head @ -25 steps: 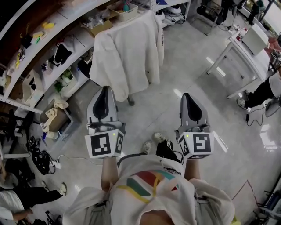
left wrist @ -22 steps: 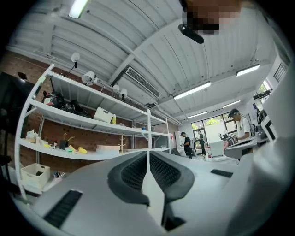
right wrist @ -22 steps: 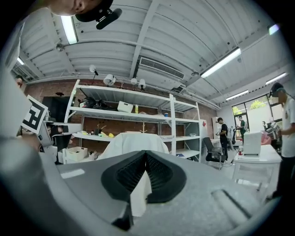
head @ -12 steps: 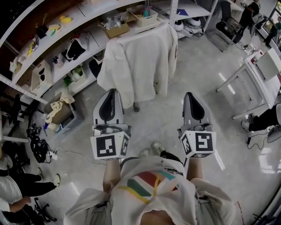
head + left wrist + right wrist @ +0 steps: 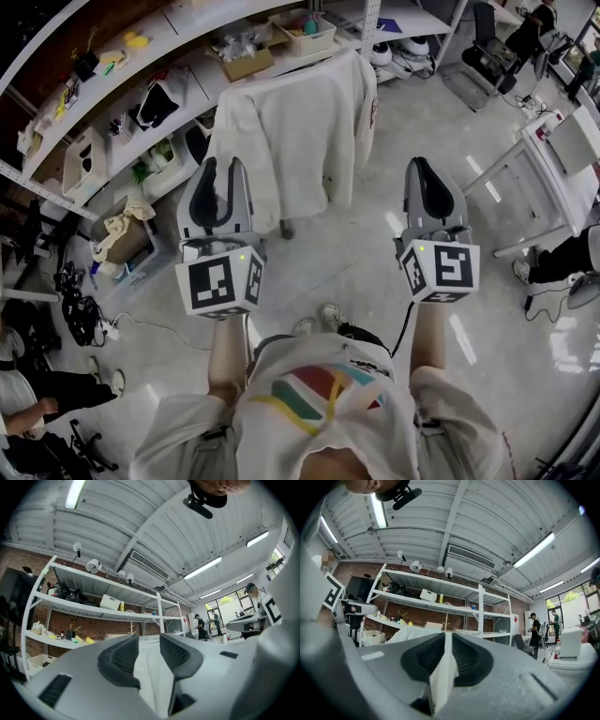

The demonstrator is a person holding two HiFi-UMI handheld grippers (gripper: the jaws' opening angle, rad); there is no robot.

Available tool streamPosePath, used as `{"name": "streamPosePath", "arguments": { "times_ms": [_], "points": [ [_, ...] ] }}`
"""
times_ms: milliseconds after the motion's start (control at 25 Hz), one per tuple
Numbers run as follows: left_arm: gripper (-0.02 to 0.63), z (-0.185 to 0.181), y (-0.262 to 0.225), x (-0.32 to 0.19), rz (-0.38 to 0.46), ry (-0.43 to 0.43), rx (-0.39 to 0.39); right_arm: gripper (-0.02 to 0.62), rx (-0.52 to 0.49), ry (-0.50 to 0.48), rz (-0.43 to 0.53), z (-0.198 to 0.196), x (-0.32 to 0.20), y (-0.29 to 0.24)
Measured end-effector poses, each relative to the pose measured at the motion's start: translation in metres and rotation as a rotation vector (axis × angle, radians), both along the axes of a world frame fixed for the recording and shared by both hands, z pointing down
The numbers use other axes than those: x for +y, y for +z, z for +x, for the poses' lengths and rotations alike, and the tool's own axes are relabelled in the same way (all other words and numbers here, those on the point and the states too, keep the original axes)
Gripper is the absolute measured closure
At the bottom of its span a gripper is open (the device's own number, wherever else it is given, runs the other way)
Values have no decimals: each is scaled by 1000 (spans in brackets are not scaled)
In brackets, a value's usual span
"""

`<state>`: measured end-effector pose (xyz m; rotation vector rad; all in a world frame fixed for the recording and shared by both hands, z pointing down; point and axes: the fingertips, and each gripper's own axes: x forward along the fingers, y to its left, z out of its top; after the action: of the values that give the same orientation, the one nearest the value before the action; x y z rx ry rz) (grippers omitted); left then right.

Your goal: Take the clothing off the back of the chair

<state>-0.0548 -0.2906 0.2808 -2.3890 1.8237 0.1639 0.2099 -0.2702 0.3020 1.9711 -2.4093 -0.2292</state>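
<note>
An off-white garment [image 5: 295, 131] is pictured against a pale grey, glossy floor [image 5: 361, 258]. The left gripper [image 5: 223, 173] and right gripper [image 5: 425, 167] are finished in light grey and fitted with black ribbed pads [image 5: 119, 658]. Each marker cube [image 5: 220, 284] is printed with black-and-white squares. The person's shirt [image 5: 319, 394] is white, crossed by red, yellow, green and teal bands. White shelving [image 5: 161, 613] is backed by a red-brown brick wall [image 5: 89, 626]. Yellow items [image 5: 139, 40] and a tan cardboard box [image 5: 246, 64] are picked out there.
</note>
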Motion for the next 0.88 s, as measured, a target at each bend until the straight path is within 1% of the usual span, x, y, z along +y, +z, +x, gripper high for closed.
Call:
{"name": "streamPosePath", "arguments": {
  "times_ms": [40, 80, 120, 200, 320, 440, 600, 800, 880],
  "points": [
    [465, 1, 0, -9, -3, 6, -9, 519, 3, -16, 9, 3, -10, -6],
    [443, 2, 1, -18, -9, 8, -22, 448, 4, -30, 17, 6, -21, -11],
    [423, 2, 3, -29, -19, 7, -34, 428, 2, -40, 24, 10, -33, -16],
    [391, 1, 12, -53, -55, 3, -44, 413, -3, -45, 28, 19, -62, -22],
    [363, -3, 32, -89, -143, 4, -20, 389, 12, -43, -6, 30, -115, -21],
    [356, -4, 49, -115, -220, -4, -13, 367, 54, -41, -95, 36, -165, -10],
    [354, -1, 60, -137, -278, 0, 5, 367, 79, -41, -190, 40, -219, 7],
    [341, 0, 79, -152, -357, -34, -26, 367, 141, -65, -315, 39, -266, 43],
    [339, -1, 84, -159, -377, -53, -54, 367, 177, -62, -350, 39, -282, 56]
  ]
}}
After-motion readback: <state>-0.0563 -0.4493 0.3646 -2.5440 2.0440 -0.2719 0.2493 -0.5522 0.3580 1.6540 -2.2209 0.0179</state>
